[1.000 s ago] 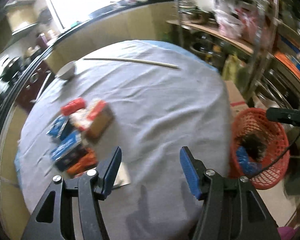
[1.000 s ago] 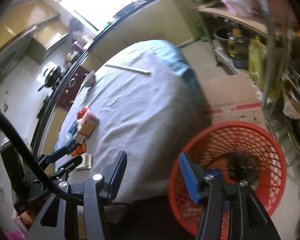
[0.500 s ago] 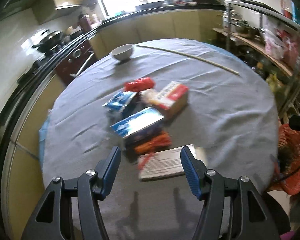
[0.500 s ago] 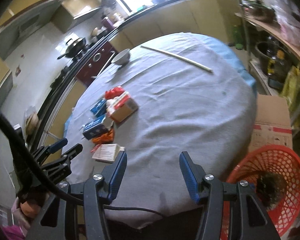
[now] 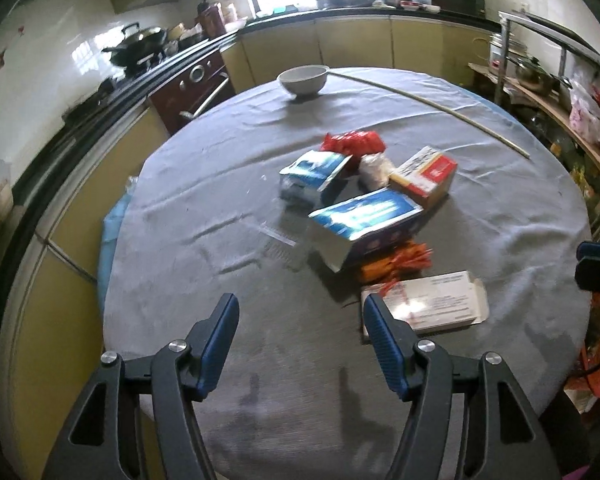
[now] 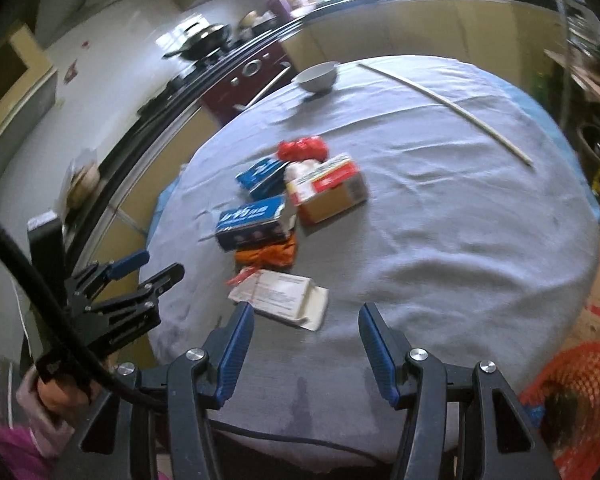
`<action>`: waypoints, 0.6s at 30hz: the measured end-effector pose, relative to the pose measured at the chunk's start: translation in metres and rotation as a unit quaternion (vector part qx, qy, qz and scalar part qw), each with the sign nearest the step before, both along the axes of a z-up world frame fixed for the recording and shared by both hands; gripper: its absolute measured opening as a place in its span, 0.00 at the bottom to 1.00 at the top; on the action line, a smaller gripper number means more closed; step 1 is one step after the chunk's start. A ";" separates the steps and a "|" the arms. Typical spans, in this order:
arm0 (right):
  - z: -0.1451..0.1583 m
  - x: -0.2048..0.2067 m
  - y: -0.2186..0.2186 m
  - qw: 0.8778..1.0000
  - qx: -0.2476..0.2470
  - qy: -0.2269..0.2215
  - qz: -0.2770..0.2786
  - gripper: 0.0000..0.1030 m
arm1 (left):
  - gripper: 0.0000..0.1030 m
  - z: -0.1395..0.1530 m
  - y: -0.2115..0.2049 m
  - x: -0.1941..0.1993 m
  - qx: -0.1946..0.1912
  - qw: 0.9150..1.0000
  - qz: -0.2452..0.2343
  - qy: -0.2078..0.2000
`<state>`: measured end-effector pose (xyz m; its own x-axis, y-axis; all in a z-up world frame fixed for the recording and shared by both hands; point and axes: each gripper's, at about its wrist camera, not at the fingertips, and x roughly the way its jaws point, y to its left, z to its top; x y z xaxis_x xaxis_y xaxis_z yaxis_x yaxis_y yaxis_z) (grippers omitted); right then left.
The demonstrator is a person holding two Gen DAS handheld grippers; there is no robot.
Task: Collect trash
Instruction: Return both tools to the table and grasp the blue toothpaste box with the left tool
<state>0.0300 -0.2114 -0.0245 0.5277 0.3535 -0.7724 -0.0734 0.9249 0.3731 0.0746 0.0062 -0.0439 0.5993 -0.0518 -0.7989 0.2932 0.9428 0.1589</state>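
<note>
Round table (image 5: 204,184) under a grey cloth; trash heaped a little toward its near edge, right of middle.
Heap, far to near: red wrapper (image 5: 354,142); blue-and-white pouch (image 5: 314,168); small white bag (image 5: 376,168); red-and-white carton (image 5: 426,176), tilted; blue box (image 5: 366,220), touching the carton's near side; orange wrapper (image 5: 396,264), partly beneath the blue box; flat white box (image 5: 432,304), flap open, nearest the near edge.
White bowl (image 5: 303,80) upright at the far edge; long thin stick (image 5: 432,106) lying from beside the bowl toward the right edge.
Red basket (image 6: 572,396) on the floor off the table's near right edge, some dark and blue contents inside.
Left gripper (image 5: 300,330): fingers wide apart, holding nothing, over the near edge; the flat white box lies just beyond its right finger (image 5: 384,344).
Right gripper (image 6: 306,336): fingers wide apart, holding nothing, over the near edge, the flat white box just ahead.
</note>
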 end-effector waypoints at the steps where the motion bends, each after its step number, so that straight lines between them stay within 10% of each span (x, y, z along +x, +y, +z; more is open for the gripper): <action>1: -0.004 0.005 0.004 1.000 0.003 0.004 0.013 0.57 | 0.65 -0.003 0.006 0.002 -0.002 1.000 0.005 0.005; 10: -0.044 0.049 0.034 0.993 -0.026 0.017 0.110 0.66 | 0.65 -0.020 0.043 0.024 -0.033 0.998 0.017 0.051; 18: -0.058 0.081 0.071 0.969 -0.077 0.018 0.233 0.68 | 0.67 -0.011 0.028 0.060 -0.083 0.990 -0.095 0.062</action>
